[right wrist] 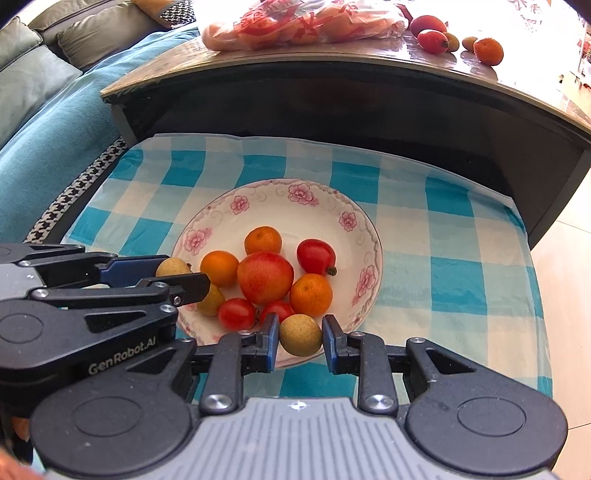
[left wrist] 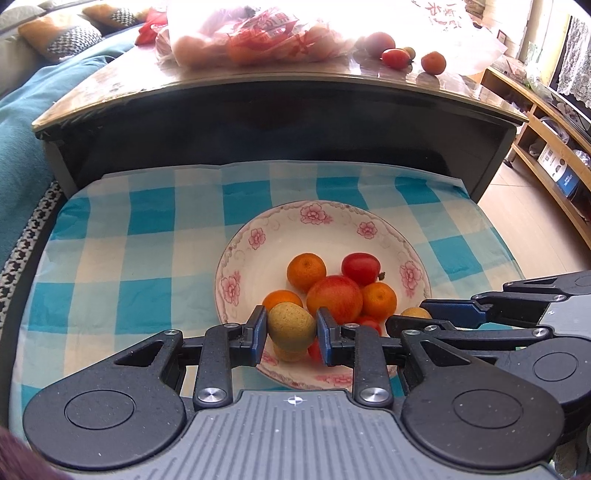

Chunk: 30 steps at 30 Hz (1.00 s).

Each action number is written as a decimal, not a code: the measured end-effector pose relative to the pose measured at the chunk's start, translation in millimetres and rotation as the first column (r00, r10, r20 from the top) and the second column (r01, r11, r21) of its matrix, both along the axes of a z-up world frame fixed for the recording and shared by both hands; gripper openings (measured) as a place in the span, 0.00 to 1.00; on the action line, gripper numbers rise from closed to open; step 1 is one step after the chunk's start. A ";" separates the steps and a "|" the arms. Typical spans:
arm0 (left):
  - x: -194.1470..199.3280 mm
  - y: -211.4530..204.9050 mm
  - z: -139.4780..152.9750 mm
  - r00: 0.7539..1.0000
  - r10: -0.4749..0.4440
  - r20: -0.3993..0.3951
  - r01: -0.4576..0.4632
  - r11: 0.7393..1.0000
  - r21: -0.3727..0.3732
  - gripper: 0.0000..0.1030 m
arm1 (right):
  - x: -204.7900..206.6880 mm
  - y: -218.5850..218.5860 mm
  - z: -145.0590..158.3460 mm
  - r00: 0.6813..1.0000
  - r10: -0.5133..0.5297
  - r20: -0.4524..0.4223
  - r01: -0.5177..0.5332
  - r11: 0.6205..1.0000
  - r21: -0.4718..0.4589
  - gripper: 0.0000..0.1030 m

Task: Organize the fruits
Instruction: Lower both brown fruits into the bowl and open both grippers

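A white floral plate (left wrist: pixel 258 236) (right wrist: pixel 325 206) on the checked cloth holds a red apple (left wrist: pixel 334 299) (right wrist: pixel 265 277), several oranges and red tomatoes. My left gripper (left wrist: pixel 291 330) is shut on a yellow-green jujube (left wrist: pixel 291 326) over the plate's near rim; it shows at the left of the right wrist view (right wrist: pixel 173 271). My right gripper (right wrist: pixel 300 339) stands around a second yellow-green jujube (right wrist: pixel 300 335) at the plate's near edge; a small gap shows at each pad, so it looks open. It enters the left wrist view from the right (left wrist: pixel 417 314).
A dark coffee table (left wrist: pixel 280 110) (right wrist: pixel 369 96) stands behind the cloth, with a bag of fruit (left wrist: pixel 255 37) (right wrist: pixel 306 22) and loose fruit (left wrist: pixel 432 62) (right wrist: pixel 487 51) on top. A teal sofa (left wrist: pixel 22 147) is at left, wooden shelves (left wrist: pixel 554 140) at right.
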<state>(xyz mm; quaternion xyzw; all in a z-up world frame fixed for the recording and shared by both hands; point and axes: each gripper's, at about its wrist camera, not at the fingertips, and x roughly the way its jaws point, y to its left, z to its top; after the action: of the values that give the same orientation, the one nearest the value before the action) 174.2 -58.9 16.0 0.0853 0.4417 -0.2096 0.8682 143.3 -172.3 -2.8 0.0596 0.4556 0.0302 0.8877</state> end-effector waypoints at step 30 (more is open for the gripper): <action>28.1 -11.6 -23.7 1.000 0.013 -0.013 -0.012 0.999 0.035 0.34 | 32.2 -8.8 -22.3 0.999 -0.036 0.015 0.036 0.999 -0.004 0.28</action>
<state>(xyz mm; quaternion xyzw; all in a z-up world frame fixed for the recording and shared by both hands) 202.4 -70.5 -7.6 0.0965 0.4514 -0.1970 0.8649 175.4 -181.2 -25.1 0.0655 0.4478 0.0138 0.8916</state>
